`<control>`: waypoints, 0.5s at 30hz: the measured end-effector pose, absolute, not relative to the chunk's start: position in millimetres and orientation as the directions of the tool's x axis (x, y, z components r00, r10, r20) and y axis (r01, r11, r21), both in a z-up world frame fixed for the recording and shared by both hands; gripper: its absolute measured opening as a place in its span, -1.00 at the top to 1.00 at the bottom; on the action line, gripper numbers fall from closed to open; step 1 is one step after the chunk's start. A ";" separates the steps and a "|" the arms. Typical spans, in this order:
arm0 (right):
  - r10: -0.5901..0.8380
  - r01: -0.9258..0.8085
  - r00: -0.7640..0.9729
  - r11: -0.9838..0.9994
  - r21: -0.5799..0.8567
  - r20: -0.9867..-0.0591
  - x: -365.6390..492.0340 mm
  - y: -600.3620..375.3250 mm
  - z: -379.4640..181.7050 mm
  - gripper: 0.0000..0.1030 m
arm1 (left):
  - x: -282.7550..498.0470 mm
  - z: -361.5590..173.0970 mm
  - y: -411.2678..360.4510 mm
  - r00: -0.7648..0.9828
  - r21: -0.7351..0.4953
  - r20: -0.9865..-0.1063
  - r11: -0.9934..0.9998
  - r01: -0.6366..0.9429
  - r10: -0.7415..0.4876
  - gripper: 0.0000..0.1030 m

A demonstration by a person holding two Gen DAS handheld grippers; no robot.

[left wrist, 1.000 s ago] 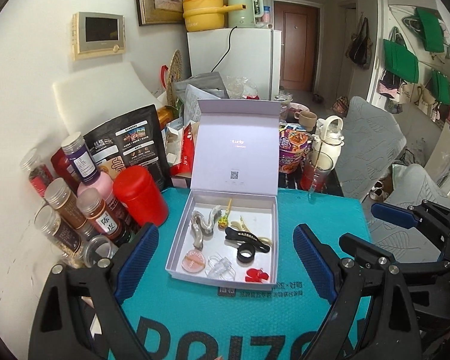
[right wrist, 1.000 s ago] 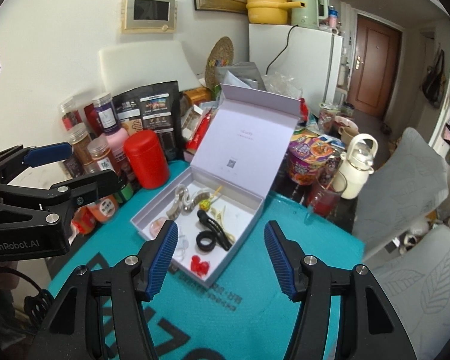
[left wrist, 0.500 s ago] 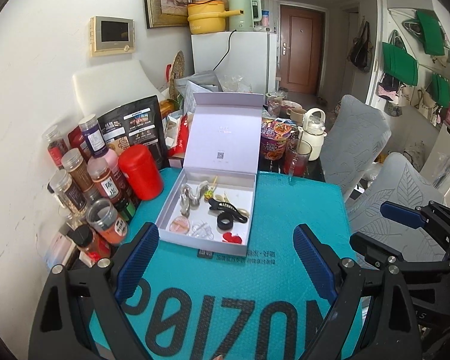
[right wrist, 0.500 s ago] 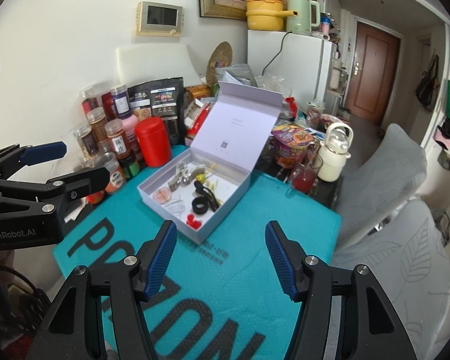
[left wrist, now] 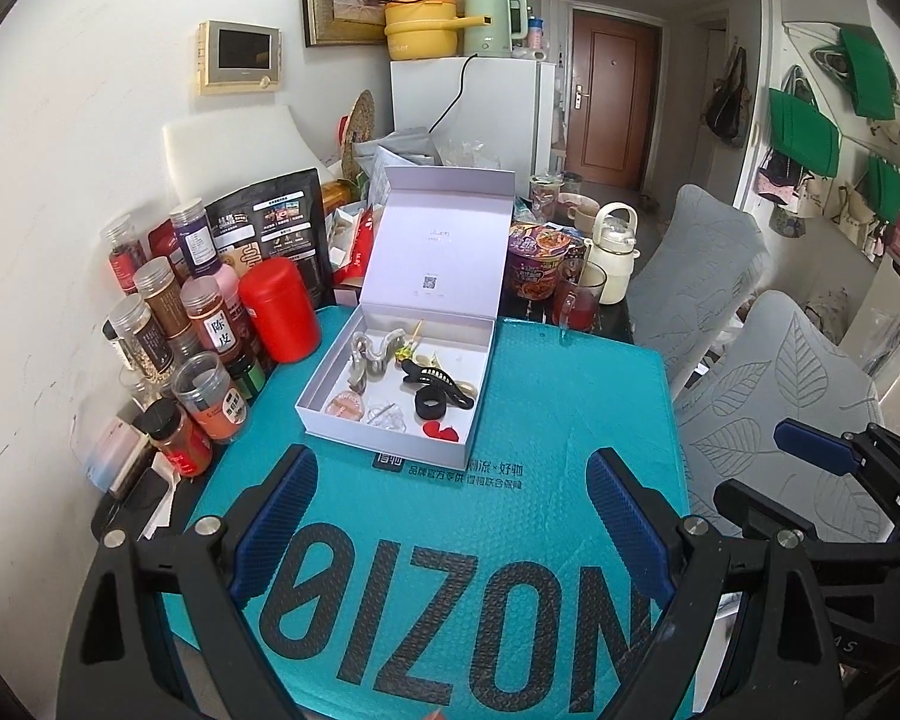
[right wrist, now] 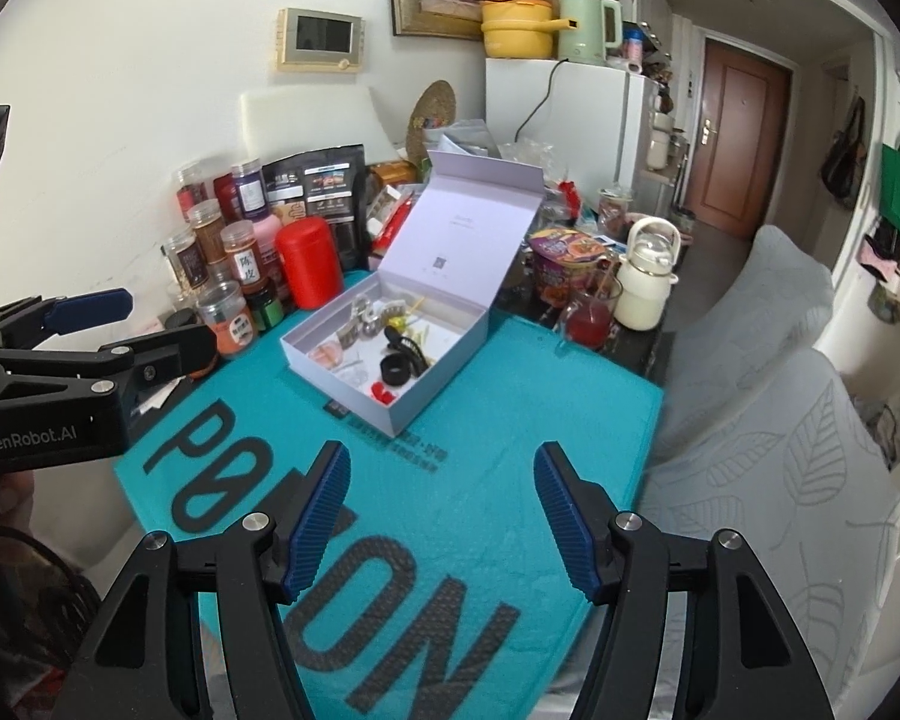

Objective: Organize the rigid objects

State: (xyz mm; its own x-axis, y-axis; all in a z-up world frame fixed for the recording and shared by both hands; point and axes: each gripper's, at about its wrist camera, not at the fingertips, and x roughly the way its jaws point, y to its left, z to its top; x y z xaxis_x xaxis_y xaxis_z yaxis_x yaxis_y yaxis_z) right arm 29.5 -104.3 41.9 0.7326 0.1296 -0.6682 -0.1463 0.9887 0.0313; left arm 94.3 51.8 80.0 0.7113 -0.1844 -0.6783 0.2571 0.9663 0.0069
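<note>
Both grippers' jaws wide apart, empty, right (right wrist: 444, 510) just widening.

The pale lilac box (left wrist: 390, 420) sits open on the teal mat, lid standing up at the back. Inside lie a black claw clip (left wrist: 435, 381) with a black ring (left wrist: 431, 406) just in front of it, a red clip (left wrist: 442, 431) at the near wall, and a grey wavy clip (left wrist: 373, 357) toward the back left. A pink piece (left wrist: 343, 405) and a clear clip (left wrist: 386, 417) rest at the near left.

Open teal mat (left wrist: 510, 516) in front, spice jars (left wrist: 210, 396) crowding box (left wrist: 384, 438) left
</note>
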 end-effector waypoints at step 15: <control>0.137 -0.143 0.734 0.989 0.046 -0.665 22.4 -110.1 41.2 -0.25 | 85.4 81.6 50.1 0.713 0.012 -0.681 0.970 0.243 -0.170 -0.79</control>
State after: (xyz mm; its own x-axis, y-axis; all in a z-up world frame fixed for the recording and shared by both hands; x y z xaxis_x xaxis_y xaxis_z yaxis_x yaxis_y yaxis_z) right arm 22.4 -110.1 41.2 0.7345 0.1372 -0.6646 -0.1426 0.9887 0.0465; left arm 85.3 50.1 81.6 0.7126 -0.1700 -0.6806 0.2432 0.9699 0.0124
